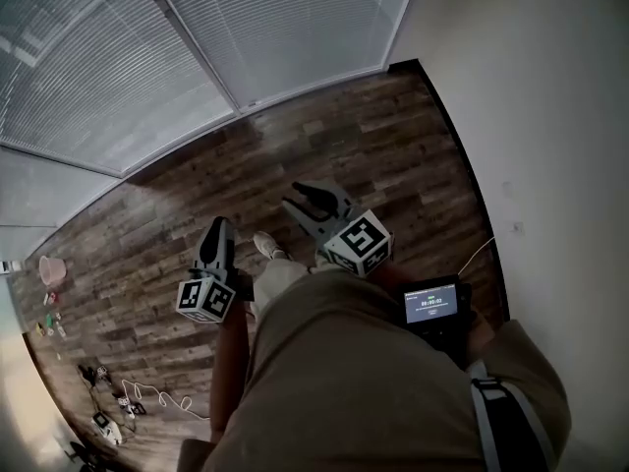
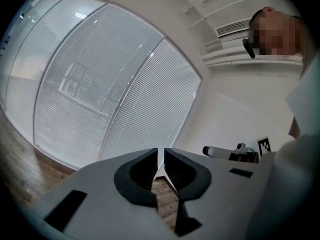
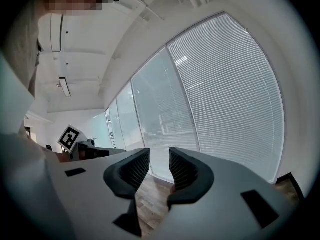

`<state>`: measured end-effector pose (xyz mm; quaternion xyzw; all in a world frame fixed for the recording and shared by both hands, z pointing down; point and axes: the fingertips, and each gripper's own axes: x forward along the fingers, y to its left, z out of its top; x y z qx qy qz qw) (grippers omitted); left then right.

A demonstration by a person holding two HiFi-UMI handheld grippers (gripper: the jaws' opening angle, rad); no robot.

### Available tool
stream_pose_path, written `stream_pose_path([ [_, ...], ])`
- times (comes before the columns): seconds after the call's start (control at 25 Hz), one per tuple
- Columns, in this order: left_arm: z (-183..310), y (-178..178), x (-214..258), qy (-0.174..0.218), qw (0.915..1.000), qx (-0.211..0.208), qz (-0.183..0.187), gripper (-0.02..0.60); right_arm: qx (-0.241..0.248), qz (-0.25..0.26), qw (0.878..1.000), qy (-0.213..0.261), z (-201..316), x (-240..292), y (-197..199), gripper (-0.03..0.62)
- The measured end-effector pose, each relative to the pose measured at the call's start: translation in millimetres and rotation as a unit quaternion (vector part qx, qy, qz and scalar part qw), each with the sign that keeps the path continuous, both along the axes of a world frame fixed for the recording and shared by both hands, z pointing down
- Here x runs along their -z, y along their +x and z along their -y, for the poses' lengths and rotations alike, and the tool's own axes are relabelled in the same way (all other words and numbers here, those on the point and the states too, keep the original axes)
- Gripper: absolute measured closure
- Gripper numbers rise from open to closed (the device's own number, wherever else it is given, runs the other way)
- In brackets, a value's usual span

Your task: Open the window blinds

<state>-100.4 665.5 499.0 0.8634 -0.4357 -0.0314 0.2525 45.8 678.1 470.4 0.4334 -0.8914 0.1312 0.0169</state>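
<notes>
While the person stands on the wooden floor facing the window, the blinds fill the upper left and top middle of the head view. They hang fully lowered, right down to where the glass meets the floor. They are pale grey-white, made of thin horizontal slats packed closely, and slim frame bars split them into tall panels. Daylight glows through them evenly, and in the two gripper views only dim, pale shapes show behind the slats. A plain white wall meets the window at the upper right corner.

Both tools are held out low in front of the person, well short of the blinds. The left gripper sits at centre left of the head view. Its fingers stand narrow, just a thin slit with nothing in it. The right gripper is just right of it. Its fingers stand clearly apart, with only floor and window seen between them. A light shoe shows between the two tools, and loose cables lie at lower left.
</notes>
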Motion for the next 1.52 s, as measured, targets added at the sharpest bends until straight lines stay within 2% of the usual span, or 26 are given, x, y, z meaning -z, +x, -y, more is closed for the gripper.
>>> stream_pose_path([
  [0.24, 3, -1, -15, -0.001, 1.0, 0.004, -0.002, 0.528, -0.001, -0.015, 1.0, -0.01, 0, -15, 0, 0.482],
  [0.44, 8, 4, -22, -0.013, 0.9997, -0.003, -0.022, 0.528, -0.013, -0.016, 1.0, -0.019, 2, -22, 2, 0.482],
  [0.76, 30, -8, -17, 0.0, 0.9994, -0.034, -0.004, 0.528, -0.023, -0.016, 0.999, -0.015, 21, -17, -14, 0.482],
  [0.96, 99, -85, -16, -0.01, 0.9988, -0.046, -0.01, 0.528, -0.02, -0.041, 0.999, -0.021, 89, -10, -97, 0.482],
  [1.16, 144, -120, -14, -0.006, 0.9984, -0.054, -0.013, 0.528, -0.024, -0.045, 0.999, -0.017, 133, -8, -133, 0.482],
  [1.32, 177, -146, -9, -0.005, 0.9976, -0.057, -0.038, 0.528, -0.014, -0.063, 0.998, -0.006, 169, -5, -164, 0.482],
  [1.52, 216, -178, -7, 0.004, 0.9976, -0.061, -0.032, 0.528, -0.001, -0.067, 0.998, 0.003, 210, -7, -204, 0.482],
])
